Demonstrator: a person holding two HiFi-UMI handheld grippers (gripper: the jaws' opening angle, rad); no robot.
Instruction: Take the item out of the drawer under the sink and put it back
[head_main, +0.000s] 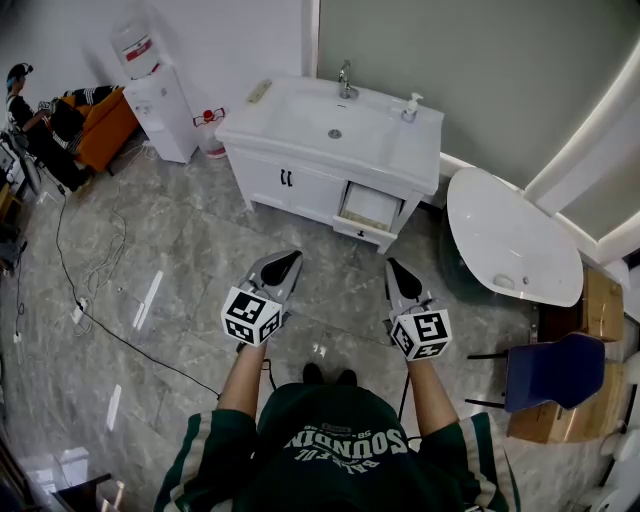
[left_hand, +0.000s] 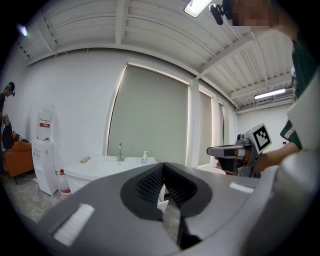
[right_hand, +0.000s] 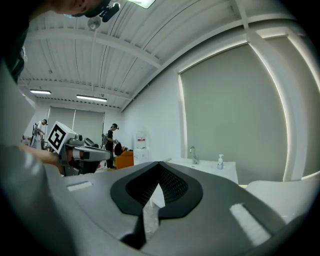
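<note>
Under the sink (head_main: 300, 105), at the cabinet's (head_main: 290, 182) right end, the drawer (head_main: 370, 208) stands pulled open. Its item cannot be made out against the pale inside; it is probably small and light, best pinched across its middle. The left gripper (head_main: 288, 262) and right gripper (head_main: 397, 270), both empty with jaws together, hover well short of it.

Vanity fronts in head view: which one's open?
The drawer at the right end, below the soap bottle, is pulled out. The two doors with black handles to its left are shut.
</note>
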